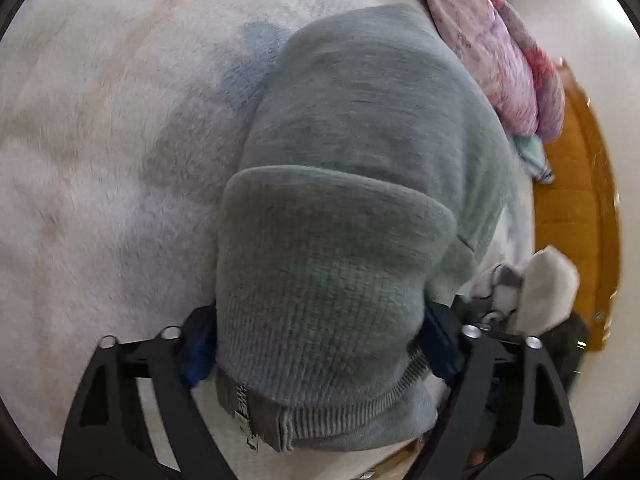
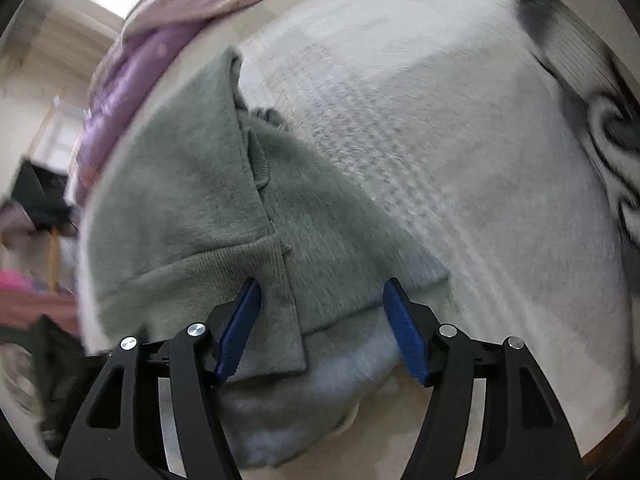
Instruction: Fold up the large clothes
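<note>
A grey-green knitted sweater (image 1: 360,120) lies on a white fluffy blanket (image 1: 100,160). In the left wrist view a thick folded bundle of it, ribbed hem nearest the camera, fills the gap of my left gripper (image 1: 318,320). Both blue pads (image 1: 196,352) press against the bundle's sides, and the cloth hides their tips. In the right wrist view the sweater (image 2: 192,200) lies with its ribbed hem folded over. My right gripper (image 2: 321,284) stands open just above that hem, one blue pad (image 2: 240,328) on each side of it, with neither pressing the cloth.
A pink and purple quilt (image 1: 500,60) is bunched at the blanket's far edge. An orange wooden board (image 1: 572,220) runs along the right, with a white-grey cloth (image 1: 548,288) near it. A black-and-white patterned cloth (image 2: 600,120) lies far right.
</note>
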Available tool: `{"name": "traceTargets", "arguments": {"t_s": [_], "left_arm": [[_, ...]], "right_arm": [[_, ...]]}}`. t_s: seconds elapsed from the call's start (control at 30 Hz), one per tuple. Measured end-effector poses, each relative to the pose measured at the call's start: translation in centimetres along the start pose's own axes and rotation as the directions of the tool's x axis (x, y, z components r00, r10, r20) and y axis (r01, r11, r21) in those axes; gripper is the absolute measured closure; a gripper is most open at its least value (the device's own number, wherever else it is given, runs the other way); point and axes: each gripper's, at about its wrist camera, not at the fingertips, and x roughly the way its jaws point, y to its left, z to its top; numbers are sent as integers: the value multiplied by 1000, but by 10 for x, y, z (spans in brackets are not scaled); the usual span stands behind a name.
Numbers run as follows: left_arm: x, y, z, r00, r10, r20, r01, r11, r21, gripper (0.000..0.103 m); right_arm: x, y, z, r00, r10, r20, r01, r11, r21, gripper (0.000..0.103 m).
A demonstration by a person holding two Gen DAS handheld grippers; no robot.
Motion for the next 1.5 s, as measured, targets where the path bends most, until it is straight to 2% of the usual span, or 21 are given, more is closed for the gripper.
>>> {"name": "traceTargets", "arguments": {"t_s": [0.07,0.1,0.2,0.23,0.3,0.43,0.53,0.63,0.73,0.77,0.9,0.93,1.0,1.07,1.1,1.17,1.23,1.37,1.5], "left_arm": [[-5,-2,0,1000,10,-6,-10,1000,10,35],[-7,-3,1,1000,12,-11,-11,1000,10,39],[-11,-10,5,999,43,-18,-43,998,36,41],[-11,-12,5,999,50,-20,-49,998,42,41],[-11,-16,7,998,63,-31,-61,997,51,41],[-12,-20,7,997,75,-36,-73,995,66,41],[-12,-21,7,997,72,-38,-69,996,60,41],[-11,-19,7,997,66,-42,-63,997,50,41],[-11,-18,7,997,61,-46,-59,997,46,41],[-11,-17,7,997,59,-48,-56,997,44,41],[-11,-15,7,997,57,-47,-55,998,38,40],[-12,-16,7,997,59,-47,-57,998,41,40],[-17,-18,8,998,61,-34,-58,996,62,42],[-26,-27,7,998,64,-1,-63,993,96,44],[-33,-32,7,998,63,17,-65,992,107,44],[-46,-41,6,998,46,44,-51,993,105,45],[-61,-52,6,998,9,66,-16,994,109,46],[-101,-96,-3,991,-66,118,49,989,141,46],[-135,-152,-25,968,-193,161,159,967,198,46]], "right_arm": [[-17,-21,-8,998,42,44,-48,990,133,24],[-20,-31,-12,997,55,49,-63,980,190,23],[-11,-60,-27,982,186,33,-185,905,384,22],[-6,-65,-32,977,212,28,-204,886,416,22],[1,-63,-33,968,248,30,-236,871,430,21],[12,-50,-28,967,256,14,-236,868,437,18],[24,-43,-30,942,336,4,-299,832,468,18],[35,-40,-25,924,383,17,-343,807,481,16],[42,-37,-20,885,463,41,-423,766,485,15],[47,-31,-17,872,488,31,-443,762,473,15],[64,-9,-6,885,466,-1,-426,809,404,19],[62,-4,-4,890,456,-6,-419,823,383,25],[52,6,-1,899,438,1,-413,848,333,50],[36,20,3,926,377,-10,-364,900,241,64],[23,33,7,940,341,-11,-334,928,168,68],[-1,57,16,955,296,-2,-296,954,54,70],[-25,74,25,958,285,22,-285,958,-22,71],[-85,92,43,953,298,57,-288,948,-137,71],[-164,97,64,938,317,142,-278,930,-240,71]]}}
